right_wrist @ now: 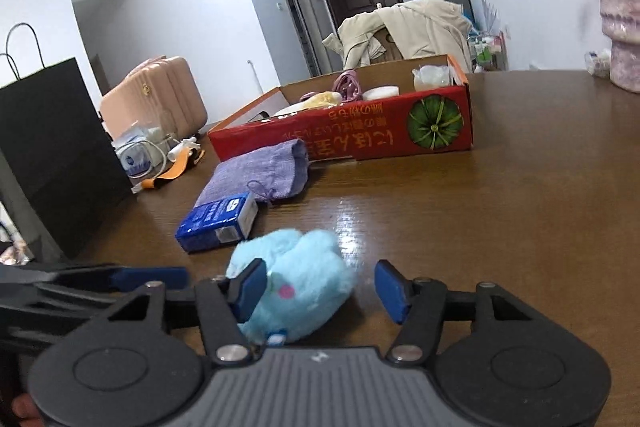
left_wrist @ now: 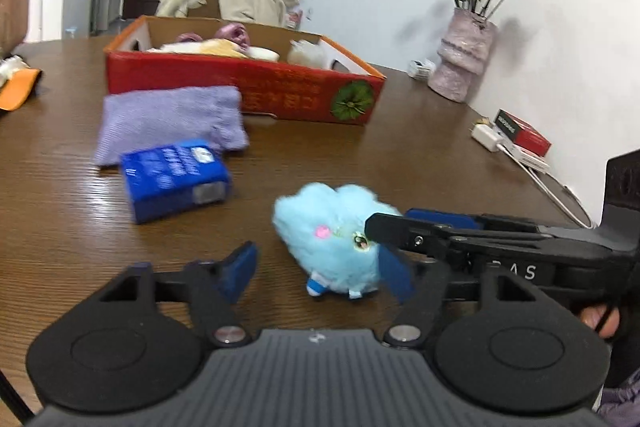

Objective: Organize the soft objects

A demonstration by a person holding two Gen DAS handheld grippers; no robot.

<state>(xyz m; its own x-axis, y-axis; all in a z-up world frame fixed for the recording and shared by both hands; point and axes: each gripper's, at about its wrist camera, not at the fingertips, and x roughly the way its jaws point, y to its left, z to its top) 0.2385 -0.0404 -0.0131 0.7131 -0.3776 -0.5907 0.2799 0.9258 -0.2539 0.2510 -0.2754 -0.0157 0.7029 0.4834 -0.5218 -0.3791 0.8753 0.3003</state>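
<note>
Gripping pending: blue plush toy between parted right gripper pads; left gripper likewise open; squeeze mid-body, gently

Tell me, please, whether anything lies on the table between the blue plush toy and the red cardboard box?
Nothing visible does. The blue plush toy faces bare table up to the red box; the blue tissue pack and purple pouch lie left of that path.
</note>
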